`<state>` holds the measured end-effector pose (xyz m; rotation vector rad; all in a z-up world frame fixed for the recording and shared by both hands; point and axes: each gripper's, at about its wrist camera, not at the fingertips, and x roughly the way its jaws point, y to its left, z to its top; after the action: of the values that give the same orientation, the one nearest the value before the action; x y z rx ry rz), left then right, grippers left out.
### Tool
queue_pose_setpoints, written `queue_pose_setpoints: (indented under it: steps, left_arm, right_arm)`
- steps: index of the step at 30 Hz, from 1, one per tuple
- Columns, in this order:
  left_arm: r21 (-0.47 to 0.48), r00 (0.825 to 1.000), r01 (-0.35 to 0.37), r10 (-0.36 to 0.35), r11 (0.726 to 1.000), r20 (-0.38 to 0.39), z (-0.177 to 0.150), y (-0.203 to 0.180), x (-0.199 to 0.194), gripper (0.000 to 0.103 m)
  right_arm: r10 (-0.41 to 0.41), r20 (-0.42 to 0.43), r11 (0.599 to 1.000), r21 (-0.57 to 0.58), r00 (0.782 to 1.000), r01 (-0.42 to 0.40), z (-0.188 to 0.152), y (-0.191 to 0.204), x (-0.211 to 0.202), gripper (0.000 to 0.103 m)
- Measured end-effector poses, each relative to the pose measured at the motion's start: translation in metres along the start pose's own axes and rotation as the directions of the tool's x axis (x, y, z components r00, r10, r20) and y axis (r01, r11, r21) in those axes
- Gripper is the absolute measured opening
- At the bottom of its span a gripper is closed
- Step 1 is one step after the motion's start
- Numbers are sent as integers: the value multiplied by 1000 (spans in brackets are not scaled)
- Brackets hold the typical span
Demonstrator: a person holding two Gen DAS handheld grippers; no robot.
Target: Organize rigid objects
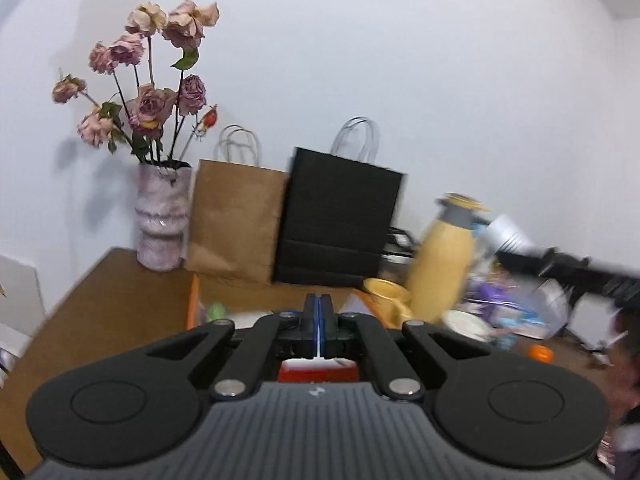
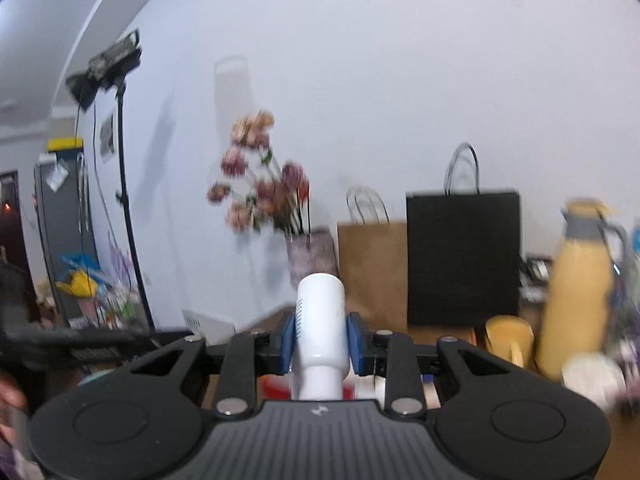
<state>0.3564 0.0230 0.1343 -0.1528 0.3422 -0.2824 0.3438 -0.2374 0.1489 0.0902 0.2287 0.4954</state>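
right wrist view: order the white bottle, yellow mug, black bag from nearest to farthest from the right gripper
1. white bottle, clamped between the right gripper pads
2. yellow mug, on the table, to the right
3. black bag, against the back wall, right of centre

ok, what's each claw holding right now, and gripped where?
Right claw: white bottle, blue pads clamped on opposite sides of its body, above the narrower neck. Left claw: shut, nothing visibly held.

Glossy white plastic bottle [image 2: 320, 320] — matt paper bags [image 2: 372, 268]
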Motion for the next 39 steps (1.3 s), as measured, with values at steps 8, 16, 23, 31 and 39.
queue_pose_setpoints:
  steps: [8, 16, 23, 31, 39]
  left_arm:
    - [-78, 979, -86, 70, 993, -193, 72, 45, 172, 2]
    - [-129, 930, -158, 104, 979, -353, 18, 87, 306, 2]
    - [-105, 901, -164, 105, 981, -421, -18, 97, 349, 2]
    - [-74, 900, -178, 132, 981, -416, -21, 95, 342, 37]
    - [-16, 950, -226, 217, 974, -226, 6, 77, 246, 103]
  right_arm:
    - [-6, -231, 1000, 7, 973, 7, 64, -54, 188, 27]
    - [-25, -476, 993, 90, 879, 77, -38, -118, 365, 27]
    - [-5, -535, 991, 110, 845, 76, -102, -126, 413, 27]
    - [-49, -494, 988, 102, 868, 114, -102, -125, 401, 46]
    - [-165, -422, 974, 71, 892, 214, -58, -123, 303, 75]
